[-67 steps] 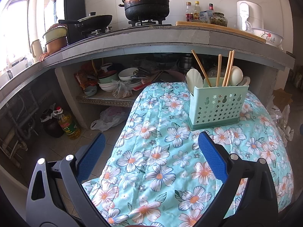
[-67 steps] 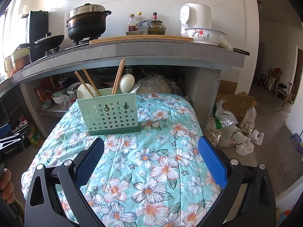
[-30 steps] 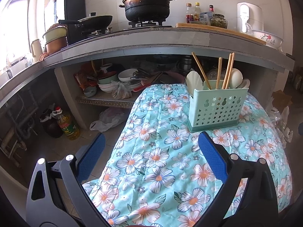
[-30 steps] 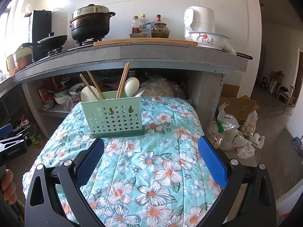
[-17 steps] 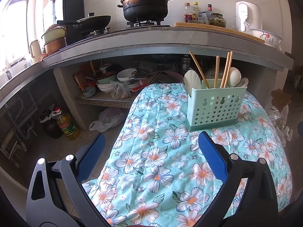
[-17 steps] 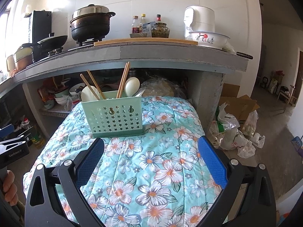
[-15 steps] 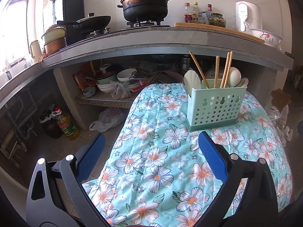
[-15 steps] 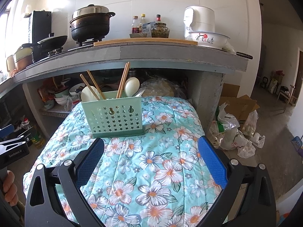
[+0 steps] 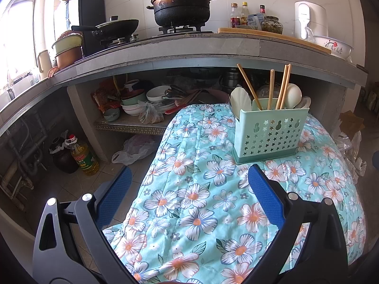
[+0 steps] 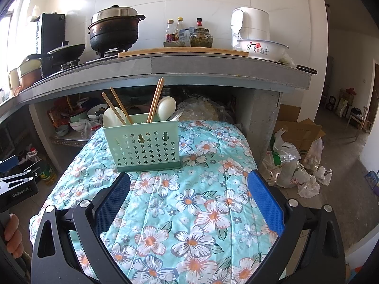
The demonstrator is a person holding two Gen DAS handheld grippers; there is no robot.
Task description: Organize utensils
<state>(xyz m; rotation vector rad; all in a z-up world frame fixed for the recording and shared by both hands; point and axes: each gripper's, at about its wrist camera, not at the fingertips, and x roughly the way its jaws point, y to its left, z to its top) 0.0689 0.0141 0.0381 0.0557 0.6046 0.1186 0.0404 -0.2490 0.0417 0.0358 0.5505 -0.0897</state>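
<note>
A mint-green utensil holder (image 9: 268,133) (image 10: 143,144) with star-shaped holes stands upright on a floral quilted table cover (image 9: 201,203) (image 10: 189,203). Wooden chopsticks (image 9: 281,86) (image 10: 155,99) and white spoons (image 9: 240,101) (image 10: 165,107) stick up out of it. My left gripper (image 9: 189,179) hangs open over the cover's near left side, well short of the holder. In the same way my right gripper (image 10: 189,184) is open just in front of the holder, with nothing between its fingers. The left gripper's body (image 10: 17,187) and a hand (image 10: 13,235) show at the right wrist view's left edge.
A grey stone counter (image 9: 213,52) overhangs behind, carrying a black pot (image 9: 181,6), a wok (image 9: 113,27), bottles (image 9: 238,15) and a flowered basin (image 10: 261,48). Bowls (image 9: 142,99) crowd the shelf beneath. An oil bottle (image 9: 83,156) stands on the floor at left, plastic bags (image 10: 293,168) at right.
Both grippers have stayed open. The right wrist view has drawn back slightly from the holder; the left one has hardly shifted.
</note>
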